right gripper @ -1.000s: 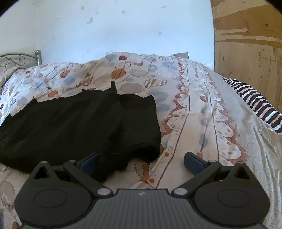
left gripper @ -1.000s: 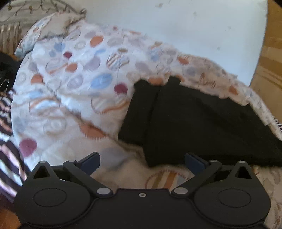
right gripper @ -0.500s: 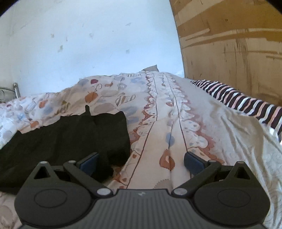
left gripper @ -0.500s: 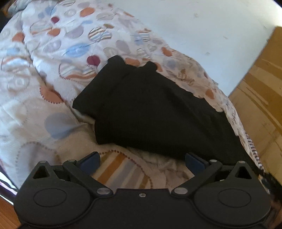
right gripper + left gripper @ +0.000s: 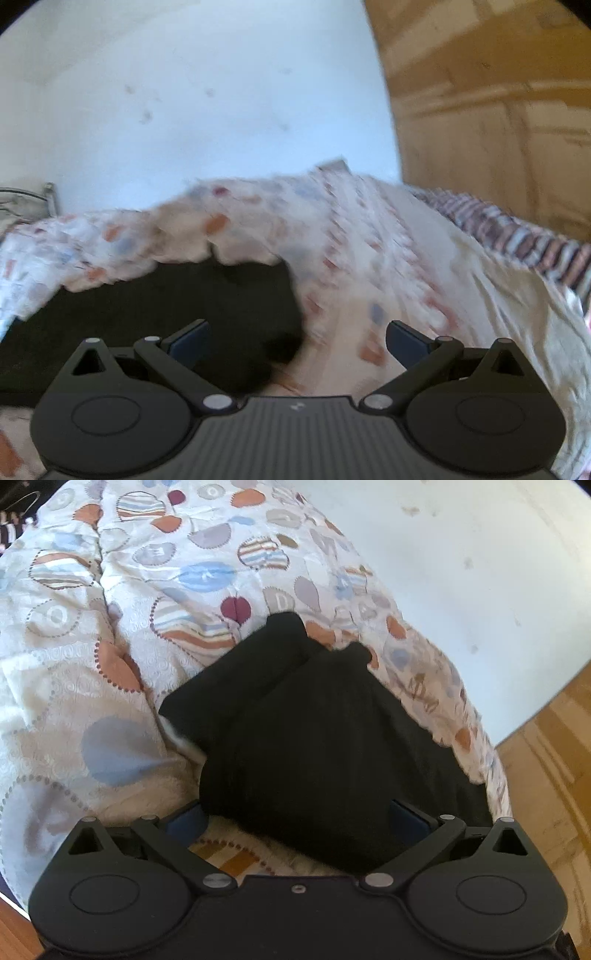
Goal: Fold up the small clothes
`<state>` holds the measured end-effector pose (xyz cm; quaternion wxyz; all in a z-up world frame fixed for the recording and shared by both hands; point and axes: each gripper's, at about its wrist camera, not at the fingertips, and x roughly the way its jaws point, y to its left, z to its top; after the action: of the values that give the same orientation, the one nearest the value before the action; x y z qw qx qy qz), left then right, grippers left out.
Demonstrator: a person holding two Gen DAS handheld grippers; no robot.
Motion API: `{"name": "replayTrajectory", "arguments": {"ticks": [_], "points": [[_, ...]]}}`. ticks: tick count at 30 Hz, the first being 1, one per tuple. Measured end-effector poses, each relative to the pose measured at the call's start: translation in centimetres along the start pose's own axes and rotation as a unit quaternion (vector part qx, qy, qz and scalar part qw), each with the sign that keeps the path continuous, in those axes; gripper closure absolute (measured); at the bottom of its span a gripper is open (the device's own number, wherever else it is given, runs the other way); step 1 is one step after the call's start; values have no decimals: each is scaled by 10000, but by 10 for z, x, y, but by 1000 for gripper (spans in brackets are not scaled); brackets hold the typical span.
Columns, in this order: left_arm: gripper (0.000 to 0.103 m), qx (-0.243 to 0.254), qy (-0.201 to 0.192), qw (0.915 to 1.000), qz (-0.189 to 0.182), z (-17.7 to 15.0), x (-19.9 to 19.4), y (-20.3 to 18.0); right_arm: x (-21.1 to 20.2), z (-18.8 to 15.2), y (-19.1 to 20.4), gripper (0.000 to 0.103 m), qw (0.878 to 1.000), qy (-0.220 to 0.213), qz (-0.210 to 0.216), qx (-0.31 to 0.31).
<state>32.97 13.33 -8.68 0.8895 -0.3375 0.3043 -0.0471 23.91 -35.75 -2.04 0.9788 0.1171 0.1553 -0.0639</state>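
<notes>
A black garment [image 5: 314, 738] lies partly folded on a patterned bedspread [image 5: 110, 627]. In the left wrist view my left gripper [image 5: 295, 816] is open, its blue fingertips standing either side of the garment's near edge. In the blurred right wrist view the same black garment [image 5: 166, 306] lies at the left, and my right gripper [image 5: 295, 339] is open over its right corner, with nothing held.
A white wall [image 5: 184, 92] stands behind the bed, a wooden panel [image 5: 498, 110] to the right. A striped cloth [image 5: 517, 236] lies at the bed's right edge. A metal bed frame [image 5: 26, 199] shows at the left.
My left gripper has moved down and forward, so the garment's edge now lies between its fingers. My right gripper has swung toward the garment's right corner; its view is blurred by motion.
</notes>
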Motion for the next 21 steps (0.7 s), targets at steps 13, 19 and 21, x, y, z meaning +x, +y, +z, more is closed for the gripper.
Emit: {"name": "replayTrajectory", "arguments": {"ticks": [13,19,21], "points": [[1,-261,-396,9989,63,2,4,12,90,4,168,0,9863,673,970,-1154],[1,-662,-306,9972,-192,-16,-8,16,106,-22,197,0,9784,471,890,-1807],[1,-809,-338,9957,-282,-21,-11,14,107,-39,201,0,9723,397,886,-2127]]}}
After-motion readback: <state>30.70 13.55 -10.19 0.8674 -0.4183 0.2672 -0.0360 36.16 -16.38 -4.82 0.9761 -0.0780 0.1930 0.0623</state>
